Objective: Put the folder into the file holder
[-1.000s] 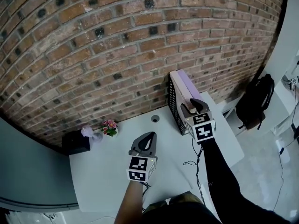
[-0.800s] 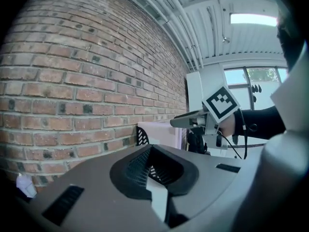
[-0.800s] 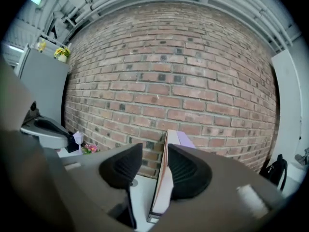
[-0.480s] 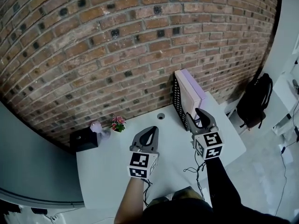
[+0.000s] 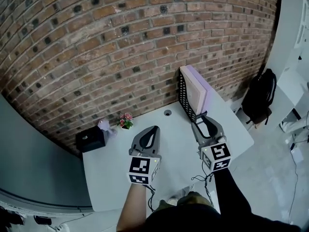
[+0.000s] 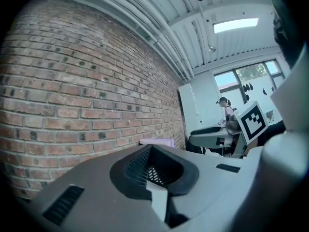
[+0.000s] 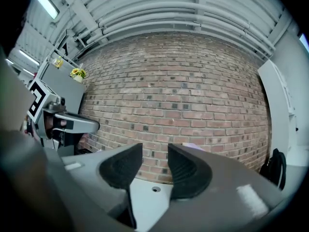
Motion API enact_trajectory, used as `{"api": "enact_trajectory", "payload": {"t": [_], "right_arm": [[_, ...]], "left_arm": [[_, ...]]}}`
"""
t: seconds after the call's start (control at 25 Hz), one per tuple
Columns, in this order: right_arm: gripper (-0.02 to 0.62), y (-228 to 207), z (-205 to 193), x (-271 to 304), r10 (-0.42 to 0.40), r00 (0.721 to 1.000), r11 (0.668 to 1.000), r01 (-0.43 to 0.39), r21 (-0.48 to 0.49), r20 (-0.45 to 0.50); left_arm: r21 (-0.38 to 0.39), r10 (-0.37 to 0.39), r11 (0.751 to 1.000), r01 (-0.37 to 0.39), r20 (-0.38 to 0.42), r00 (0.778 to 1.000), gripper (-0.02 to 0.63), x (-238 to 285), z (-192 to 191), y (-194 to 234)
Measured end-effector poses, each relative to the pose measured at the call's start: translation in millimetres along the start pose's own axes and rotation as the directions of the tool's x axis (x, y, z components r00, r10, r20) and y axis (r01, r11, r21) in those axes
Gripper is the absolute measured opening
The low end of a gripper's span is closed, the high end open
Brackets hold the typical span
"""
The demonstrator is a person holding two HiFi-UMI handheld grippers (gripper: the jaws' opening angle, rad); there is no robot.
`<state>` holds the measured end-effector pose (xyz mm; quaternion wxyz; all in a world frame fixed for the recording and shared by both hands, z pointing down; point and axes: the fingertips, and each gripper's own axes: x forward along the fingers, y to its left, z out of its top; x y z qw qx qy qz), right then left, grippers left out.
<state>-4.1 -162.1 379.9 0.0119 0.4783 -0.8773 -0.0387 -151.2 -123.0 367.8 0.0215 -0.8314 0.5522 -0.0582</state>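
A black mesh file holder (image 5: 184, 99) stands on the white table (image 5: 111, 178) at the far right, close to the brick wall. A pale lilac folder (image 5: 199, 87) stands upright inside it. My right gripper (image 5: 204, 120) hovers just in front of the holder's near end, open, with nothing between its pads (image 7: 186, 170). The folder's top (image 7: 193, 146) shows just right of those jaws, and the table surface shows below the gap. My left gripper (image 5: 153, 131) sits over the middle of the table, shut and empty. Through its jaws (image 6: 154, 151) I see the holder's mesh (image 6: 144, 167) and the folder (image 6: 157, 142).
A black box (image 5: 91, 139), a small purple object (image 5: 104, 125) and a little flower pot (image 5: 126, 120) sit at the table's far left. A cable hole (image 5: 167, 112) lies left of the holder. A black backpack (image 5: 259, 98) leans on the floor to the right. A person stands far off.
My right gripper has drawn back from the file holder's near end toward me. The left gripper has barely moved.
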Motion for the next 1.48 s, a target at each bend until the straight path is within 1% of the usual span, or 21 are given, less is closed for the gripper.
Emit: {"api": "enact_trajectory", "payload": {"t": [0.2, 0.24, 0.32, 0.36, 0.6, 1.08, 1.48], "right_arm": [[0.164, 23.9, 3.3, -22.8, 0.0, 1.0, 1.0, -0.001, 0.011, 0.02], [0.155, 28.2, 3.8, -27.1, -0.004, 1.0, 1.0, 0.004, 0.01, 0.023], [0.033, 33.9, 3.9, -35.5, -0.027, 0.999, 1.0, 0.027, 0.003, 0.026], [0.002, 36.2, 3.4, -39.1, -0.034, 0.999, 0.999, 0.034, 0.002, 0.028], [0.001, 48.2, 0.0, -48.4, -0.037, 0.999, 0.999, 0.037, -0.011, 0.021], [0.001, 51.3, 4.6, -56.9, -0.031, 0.999, 0.999, 0.031, -0.018, 0.03], [0.0, 59.5, 7.1, -56.1, -0.015, 1.0, 1.0, 0.015, -0.023, 0.023]], "left_arm": [[0.017, -0.015, 1.0, 0.015, 0.023, 1.0, 0.008, -27.2, 5.8, -6.0], [0.018, -0.018, 1.0, 0.018, 0.026, 0.999, 0.008, -32.3, 6.4, -7.2], [0.021, -0.021, 1.0, 0.02, 0.033, 0.999, 0.008, -41.3, 7.2, -8.9], [0.02, -0.02, 1.0, 0.02, 0.034, 0.999, 0.009, -44.8, 6.2, -9.3], [0.017, -0.02, 1.0, 0.019, 0.042, 0.999, 0.008, -56.2, 6.0, -9.6], [0.019, -0.021, 1.0, 0.02, 0.064, 0.998, 0.009, -62.6, 11.8, -14.1], [0.017, -0.016, 1.0, 0.015, 0.066, 0.998, 0.009, -70.6, 14.8, -12.3]]}}
